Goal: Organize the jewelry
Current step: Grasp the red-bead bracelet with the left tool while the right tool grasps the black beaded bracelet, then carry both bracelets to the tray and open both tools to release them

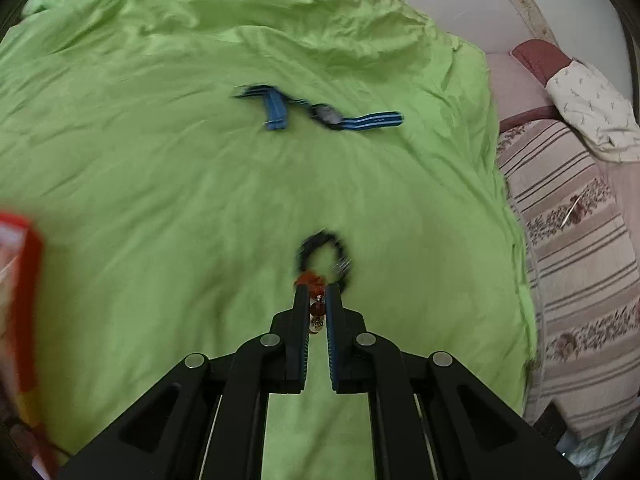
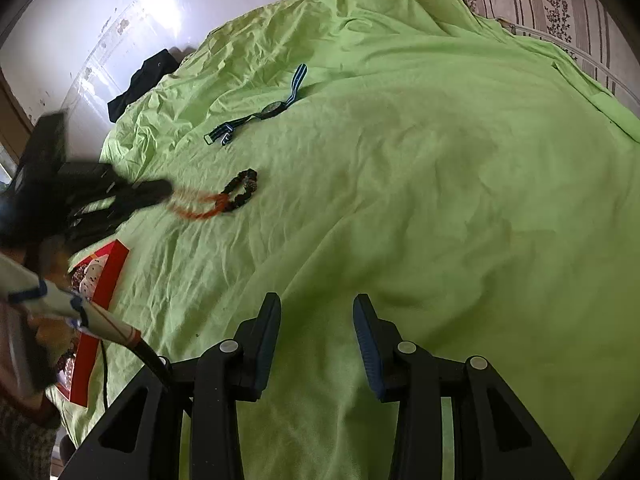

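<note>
My left gripper (image 1: 317, 292) is shut on an orange bead bracelet (image 1: 316, 310), which hangs blurred from its tips in the right wrist view (image 2: 196, 206). A black bead bracelet (image 1: 326, 258) lies on the green bedsheet (image 1: 160, 200) just beyond the tips; it also shows in the right wrist view (image 2: 242, 190), touching the orange one. A blue striped watch (image 1: 326, 114) lies farther off, also in the right wrist view (image 2: 272, 108). My right gripper (image 2: 316, 320) is open and empty above bare sheet.
A red jewelry box (image 2: 104, 280) sits at the sheet's left edge, also seen blurred in the left wrist view (image 1: 20, 280). A striped floral mattress (image 1: 572, 240) lies to the right. A black garment (image 2: 144, 80) lies by the wall.
</note>
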`<state>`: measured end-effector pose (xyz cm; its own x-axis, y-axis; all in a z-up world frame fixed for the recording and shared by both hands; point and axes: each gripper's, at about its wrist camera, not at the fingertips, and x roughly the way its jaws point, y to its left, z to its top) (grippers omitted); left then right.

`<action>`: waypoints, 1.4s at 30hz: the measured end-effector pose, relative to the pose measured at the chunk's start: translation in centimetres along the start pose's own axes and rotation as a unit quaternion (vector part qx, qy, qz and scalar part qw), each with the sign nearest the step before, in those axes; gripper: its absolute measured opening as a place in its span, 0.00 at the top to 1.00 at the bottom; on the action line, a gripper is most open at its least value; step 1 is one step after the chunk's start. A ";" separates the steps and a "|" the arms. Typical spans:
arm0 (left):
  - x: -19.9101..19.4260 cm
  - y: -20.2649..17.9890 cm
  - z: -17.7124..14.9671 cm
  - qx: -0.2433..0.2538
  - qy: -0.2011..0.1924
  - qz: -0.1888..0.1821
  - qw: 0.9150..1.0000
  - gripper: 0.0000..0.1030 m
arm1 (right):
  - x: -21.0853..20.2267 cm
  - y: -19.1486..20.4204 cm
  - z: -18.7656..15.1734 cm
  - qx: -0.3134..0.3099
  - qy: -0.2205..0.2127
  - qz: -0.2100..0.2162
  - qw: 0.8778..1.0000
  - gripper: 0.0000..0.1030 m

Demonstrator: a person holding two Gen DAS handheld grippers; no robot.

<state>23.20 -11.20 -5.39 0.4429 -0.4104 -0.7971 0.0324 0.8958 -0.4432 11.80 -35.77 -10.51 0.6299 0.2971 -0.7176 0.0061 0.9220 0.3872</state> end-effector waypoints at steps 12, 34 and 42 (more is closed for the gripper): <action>-0.8 4.2 -3.4 0.019 -0.017 0.056 0.998 0.58 | 3.4 3.9 4.7 -0.054 0.042 0.032 0.997 0.60; -1.1 0.1 -4.8 0.083 -0.008 0.035 0.996 0.93 | 7.9 5.4 9.9 -0.039 0.045 0.021 0.998 0.86; -8.9 -2.2 -7.1 0.063 -0.039 -0.017 0.997 0.93 | 0.8 6.2 8.0 -0.041 0.009 0.028 0.999 0.86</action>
<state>12.87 -10.72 -0.27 0.5086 -0.4302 -0.7458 0.1585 0.8982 -0.4101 18.58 -31.85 -4.04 0.6140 0.3529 -0.7060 -0.0938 0.9208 0.3787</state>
